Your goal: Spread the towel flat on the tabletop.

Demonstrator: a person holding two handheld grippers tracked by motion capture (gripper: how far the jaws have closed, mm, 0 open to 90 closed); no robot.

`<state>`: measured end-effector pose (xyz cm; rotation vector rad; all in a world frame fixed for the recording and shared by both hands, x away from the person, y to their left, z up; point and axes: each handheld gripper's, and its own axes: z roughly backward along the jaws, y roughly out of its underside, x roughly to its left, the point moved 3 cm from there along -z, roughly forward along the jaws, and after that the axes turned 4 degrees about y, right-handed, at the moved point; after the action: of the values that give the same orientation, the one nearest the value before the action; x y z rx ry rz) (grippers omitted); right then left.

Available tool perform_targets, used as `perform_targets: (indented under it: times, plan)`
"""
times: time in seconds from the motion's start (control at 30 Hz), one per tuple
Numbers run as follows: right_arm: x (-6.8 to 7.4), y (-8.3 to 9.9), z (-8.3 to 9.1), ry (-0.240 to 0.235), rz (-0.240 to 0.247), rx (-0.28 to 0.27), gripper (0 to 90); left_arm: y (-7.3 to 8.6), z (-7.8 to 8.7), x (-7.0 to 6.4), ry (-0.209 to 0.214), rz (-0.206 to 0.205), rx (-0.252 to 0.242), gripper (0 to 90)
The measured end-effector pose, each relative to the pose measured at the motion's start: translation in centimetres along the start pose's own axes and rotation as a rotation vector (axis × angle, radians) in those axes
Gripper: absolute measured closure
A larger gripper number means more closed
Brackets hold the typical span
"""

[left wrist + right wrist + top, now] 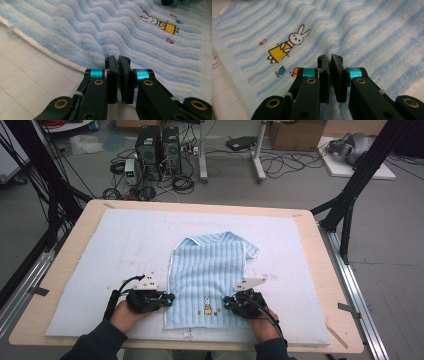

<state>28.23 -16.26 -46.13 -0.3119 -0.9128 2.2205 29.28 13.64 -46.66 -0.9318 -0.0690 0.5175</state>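
Pinching the near side edges of the blue striped towel (207, 282) lying on the padded surface (90, 270), the left gripper (169, 299) and right gripper (227, 303) clamp narrow, seemingly ready to fold it.

On the pale blue foam mat (125, 250), bare room lies left, right and far of the light blue striped terry towel (210, 270), whose turned-over far right corner (248, 249) is the one raised spot.
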Motion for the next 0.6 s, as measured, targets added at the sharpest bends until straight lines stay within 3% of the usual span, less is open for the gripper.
perform_targets:
  times: [0.27,0.33,0.37,0.4,0.43,0.47,0.5,0.53,0.57,0.6]
  plan:
    - [2.2,1.4,1.6,-0.062,0.021,0.038,84.6,1.1,0.8,-1.9,0.064,-0.002,0.001,84.9]
    - [2.5,1.6,1.9,-0.072,0.029,0.033,80.5,1.0,1.1,-2.0,0.067,0.01,-0.008,81.8]
    - [2.3,1.2,2.4,-0.068,0.004,-0.013,75.3,0.8,1.3,-1.7,0.049,0.023,-0.025,68.2]
    - [2.3,1.2,2.4,-0.068,0.004,-0.013,75.3,0.6,1.4,-1.5,0.037,0.035,-0.038,68.2]
    - [1.8,0.5,2.6,-0.047,-0.024,-0.069,70.0,0.3,1.6,-1.1,0.014,0.05,-0.061,59.7]
    - [1.8,0.5,2.6,-0.047,-0.024,-0.069,70.0,0.1,1.6,-0.8,0.0,0.062,-0.079,59.7]
    - [1.0,-0.3,2.3,0.005,-0.038,-0.101,64.2,-0.5,1.7,0.0,-0.026,0.08,-0.124,54.6]
    - [1.0,-0.3,2.3,0.005,-0.038,-0.101,64.2,-0.5,1.7,0.0,-0.026,0.08,-0.124,53.6]
    - [0.4,-1.0,1.6,0.036,-0.057,-0.116,60.7,-1.2,1.6,0.8,-0.052,0.088,-0.167,51.0]
    - [0.4,-1.0,1.6,0.036,-0.057,-0.116,60.7,-1.2,1.6,0.8,-0.052,0.088,-0.167,49.0]
